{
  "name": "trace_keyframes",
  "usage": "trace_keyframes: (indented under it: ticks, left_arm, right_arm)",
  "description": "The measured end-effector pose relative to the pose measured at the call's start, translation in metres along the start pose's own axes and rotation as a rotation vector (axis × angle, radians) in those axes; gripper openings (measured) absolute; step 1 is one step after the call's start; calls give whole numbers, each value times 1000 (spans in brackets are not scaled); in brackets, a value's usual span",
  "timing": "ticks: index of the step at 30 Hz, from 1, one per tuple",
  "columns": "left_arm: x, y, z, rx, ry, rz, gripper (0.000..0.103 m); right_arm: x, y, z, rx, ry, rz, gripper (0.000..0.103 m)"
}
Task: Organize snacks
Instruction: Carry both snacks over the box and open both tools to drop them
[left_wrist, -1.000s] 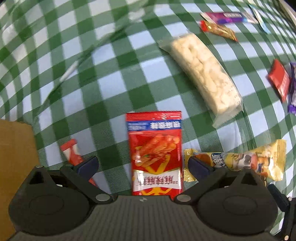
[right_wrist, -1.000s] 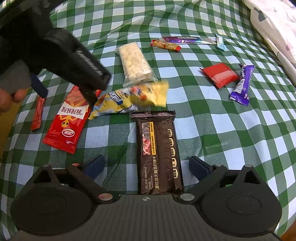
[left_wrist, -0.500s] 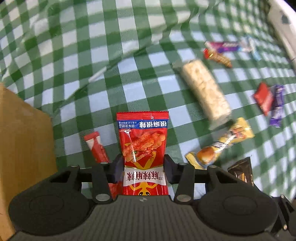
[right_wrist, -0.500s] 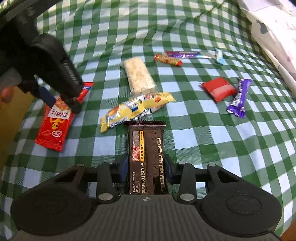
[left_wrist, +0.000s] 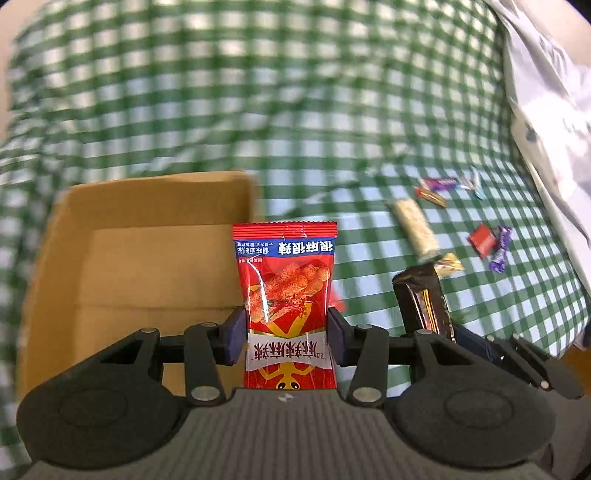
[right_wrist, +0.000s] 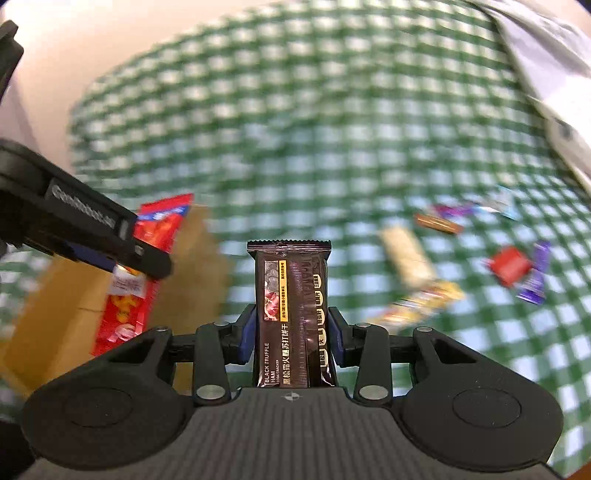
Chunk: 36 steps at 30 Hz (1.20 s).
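My left gripper (left_wrist: 285, 334) is shut on a red spicy-snack packet (left_wrist: 284, 295) and holds it in the air at the near right edge of an open cardboard box (left_wrist: 147, 266). My right gripper (right_wrist: 291, 338) is shut on a dark brown truffle cracker bar (right_wrist: 290, 314), lifted above the cloth. The bar also shows in the left wrist view (left_wrist: 421, 299), just right of the red packet. The red packet and the box (right_wrist: 184, 280) show at the left of the right wrist view, under the left gripper's body.
On the green checked cloth (left_wrist: 332, 129) lie a clear rice-puff pack (left_wrist: 412, 227), a yellow wrapped snack (left_wrist: 448, 266), a red square packet (left_wrist: 482, 240), a purple bar (left_wrist: 500, 251) and small sticks (left_wrist: 439, 188) farther back. A white patterned fabric (left_wrist: 546, 92) is at right.
Both grippers have lifted their packets off the cloth and swung left; the cardboard box has come into view behind the red packet. The views are motion-blurred.
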<state>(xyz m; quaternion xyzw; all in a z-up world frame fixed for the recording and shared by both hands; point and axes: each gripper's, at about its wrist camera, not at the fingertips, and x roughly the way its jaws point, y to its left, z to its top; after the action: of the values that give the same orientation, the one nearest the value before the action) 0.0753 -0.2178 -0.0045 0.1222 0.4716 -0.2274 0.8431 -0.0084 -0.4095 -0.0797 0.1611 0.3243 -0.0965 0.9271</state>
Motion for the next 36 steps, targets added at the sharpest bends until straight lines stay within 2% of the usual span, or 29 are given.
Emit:
trace_keyframes:
  ticks: [4,10,17,25,36]
  left_arm:
    - [-40,53,-26,-60,-22,42,51]
    - [-82,131,-61,-167,-35,89,51]
    - [-104,184,-84,-220,-68,102,51]
    - [-102,212,-85,-248,-78,98,51]
    - [-73,224,-69,-240,-38,122,51]
  right_arm:
    - [-20,62,9,-61,-18,105,41]
    - [-34,139,16,-123,2,197,41]
    - [-33,202,16,-167,38,204,41]
    - [-22,233,15,-203,73,190,41]
    - [9,251,25,-207,123,211,41]
